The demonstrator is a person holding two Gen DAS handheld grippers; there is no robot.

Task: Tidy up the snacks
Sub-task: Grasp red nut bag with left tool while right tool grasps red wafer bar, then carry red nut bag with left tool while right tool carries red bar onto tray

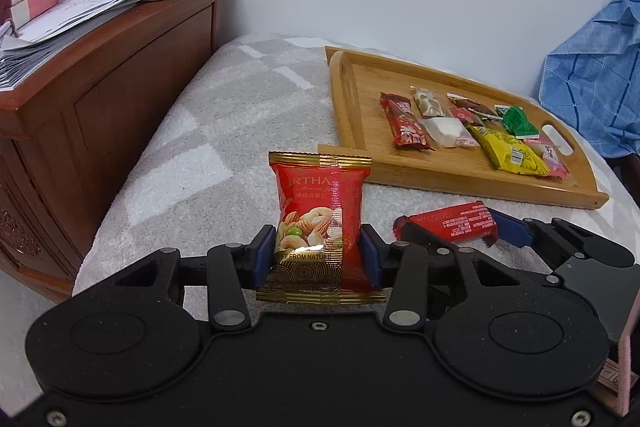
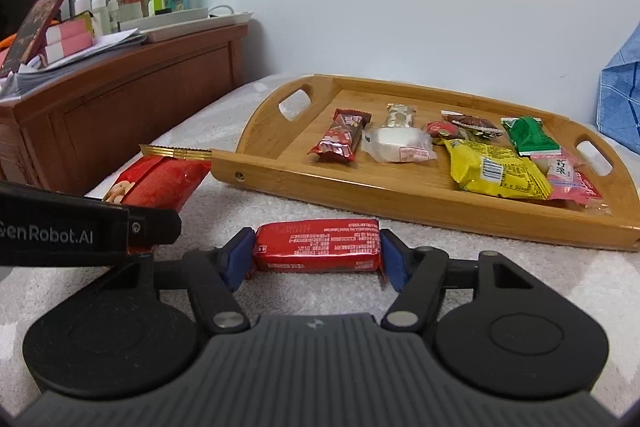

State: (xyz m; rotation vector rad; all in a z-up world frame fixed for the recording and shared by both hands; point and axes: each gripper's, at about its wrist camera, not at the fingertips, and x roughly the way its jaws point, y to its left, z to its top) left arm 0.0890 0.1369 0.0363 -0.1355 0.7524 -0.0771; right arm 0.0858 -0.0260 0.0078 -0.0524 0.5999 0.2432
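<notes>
My left gripper (image 1: 318,253) is shut on a red and gold nut packet (image 1: 318,223), held upright above the grey blanket. My right gripper (image 2: 318,255) is shut on a red snack bar (image 2: 318,245), gripped by its two ends just over the blanket. The bar also shows in the left wrist view (image 1: 452,223), to the right of the packet. The packet shows in the right wrist view (image 2: 164,181), at the left behind the left gripper's body. A bamboo tray (image 1: 352,115) (image 2: 320,187) lies ahead and holds several wrapped snacks.
A wooden cabinet (image 1: 100,99) stands along the left, piled with papers, bottles and a dish. A blue cloth (image 1: 592,75) lies at the far right beside the tray. A white wall is behind.
</notes>
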